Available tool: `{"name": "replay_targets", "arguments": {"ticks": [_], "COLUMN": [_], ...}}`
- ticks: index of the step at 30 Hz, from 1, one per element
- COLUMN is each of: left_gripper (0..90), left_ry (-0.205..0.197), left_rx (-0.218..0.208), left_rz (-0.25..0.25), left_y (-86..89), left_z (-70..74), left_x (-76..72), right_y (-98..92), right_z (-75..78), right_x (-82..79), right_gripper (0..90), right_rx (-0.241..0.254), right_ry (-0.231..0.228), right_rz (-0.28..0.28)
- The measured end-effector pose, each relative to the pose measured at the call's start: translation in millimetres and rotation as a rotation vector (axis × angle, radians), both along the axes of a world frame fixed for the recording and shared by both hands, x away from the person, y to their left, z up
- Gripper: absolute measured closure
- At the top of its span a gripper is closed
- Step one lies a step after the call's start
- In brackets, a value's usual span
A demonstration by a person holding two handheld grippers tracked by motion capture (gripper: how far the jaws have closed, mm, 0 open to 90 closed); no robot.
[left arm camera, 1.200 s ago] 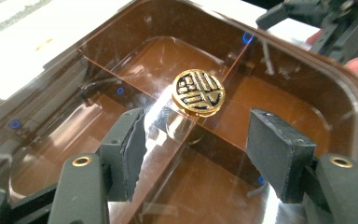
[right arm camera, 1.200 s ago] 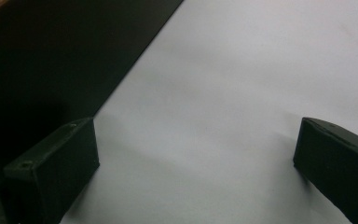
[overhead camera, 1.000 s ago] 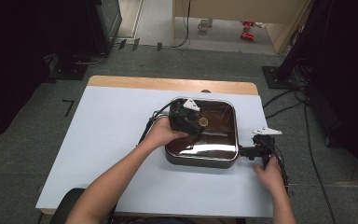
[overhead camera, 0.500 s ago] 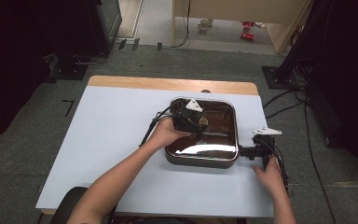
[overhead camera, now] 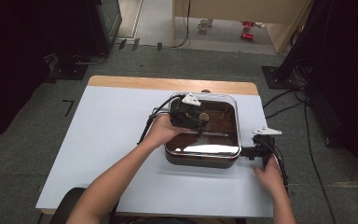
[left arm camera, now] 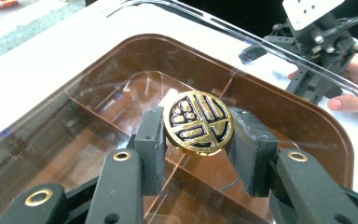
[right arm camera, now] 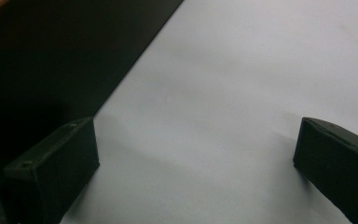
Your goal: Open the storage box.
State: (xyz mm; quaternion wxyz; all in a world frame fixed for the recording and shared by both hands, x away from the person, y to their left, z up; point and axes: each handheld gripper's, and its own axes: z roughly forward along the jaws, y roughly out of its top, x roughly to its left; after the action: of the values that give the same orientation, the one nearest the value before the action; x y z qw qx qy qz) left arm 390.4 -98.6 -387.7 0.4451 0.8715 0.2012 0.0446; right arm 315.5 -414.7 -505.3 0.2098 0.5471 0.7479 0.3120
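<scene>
Left tool (left arm camera: 198,133) pinches the round gold-and-black knob (left arm camera: 198,122) of the clear lid (left arm camera: 98,116); both black pads press on the knob's rim, one at each side, in the centre of the left gripper view. Jaws have just been closing, with the knob between them. Knob face carries a black pattern on gold and tilts toward the camera.

Lid is transparent with a brown tint. It covers the square brown box (overhead camera: 204,156), whose inner dividers show through the lid as thin brown walls. In the high view the left tool (overhead camera: 196,117) sits over the lid's upper left part, right of the frame's centre, with the left hand (overhead camera: 161,131) wrapped around its body and the forearm running down to the lower left of the frame. Whether the lid rests fully on the box or is raised cannot be told.

Right tool (right arm camera: 193,172) is spread wide, pads well apart, with bare white tabletop (right arm camera: 242,84) between them; the dark side of the box fills the upper left of the right gripper view. In the high view the right tool (overhead camera: 249,150) lies low at the right side of the box, pointing toward it from just beside its wall, the right hand (overhead camera: 269,175) behind it toward the lower right of the frame.

Box stands right of centre on the white tabletop (overhead camera: 102,140), near its far edge, where a strip of wood shows.
</scene>
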Motion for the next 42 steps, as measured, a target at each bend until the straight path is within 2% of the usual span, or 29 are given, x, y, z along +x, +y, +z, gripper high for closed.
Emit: {"name": "replay_targets", "arguments": {"ticks": [7,10,11,16,25,31,32,33,35,39,42], "left_gripper": [59.0,59.0,59.0,59.0,59.0,59.0,59.0,59.1,59.0,59.0,59.0], "left_ry": [-0.011,-0.005,-0.005,-0.007,-0.001,0.001,0.011,0.011,0.019,0.031,0.051], "left_rx": [0.0,0.006,0.006,0.008,0.005,0.003,0.003,0.003,0.009,0.025,0.02], "left_rz": [0.038,0.081,0.081,0.137,0.252,0.341,0.377,0.377,0.418,0.466,0.498], "left_y": [25.7,45.9,45.9,72.3,127.7,166.7,180.0,180.0,194.8,212.8,226.1], "left_z": [14.0,15.2,15.2,16.0,18.1,12.5,8.6,8.6,2.5,-6.3,-15.4], "left_x": [-1.2,1.7,1.7,4.1,5.4,10.0,13.3,13.3,17.5,23.8,29.3], "right_y": [0.0,-0.1,-0.1,0.0,0.0,-0.3,-0.3,-0.3,-0.2,-0.1,-0.1], "right_z": [0.0,0.0,0.0,0.0,0.0,-0.1,-0.1,-0.1,-0.1,0.0,0.0], "right_x": [0.0,0.0,0.0,0.0,0.1,0.2,0.2,0.2,0.3,0.3,0.2], "right_gripper": [0.0,0.0,0.0,0.0,0.0,0.0,0.0,0.0,0.0,0.0,0.0], "right_rx": [0.001,0.001,0.001,0.001,0.002,0.0,0.0,0.0,0.0,0.001,0.001], "right_ry": [0.0,0.0,0.0,0.0,0.0,-0.001,-0.001,-0.001,-0.001,0.0,0.0], "right_rz": [0.0,0.0,0.0,0.0,-0.001,0.001,0.002,0.002,0.001,0.0,0.0]}}
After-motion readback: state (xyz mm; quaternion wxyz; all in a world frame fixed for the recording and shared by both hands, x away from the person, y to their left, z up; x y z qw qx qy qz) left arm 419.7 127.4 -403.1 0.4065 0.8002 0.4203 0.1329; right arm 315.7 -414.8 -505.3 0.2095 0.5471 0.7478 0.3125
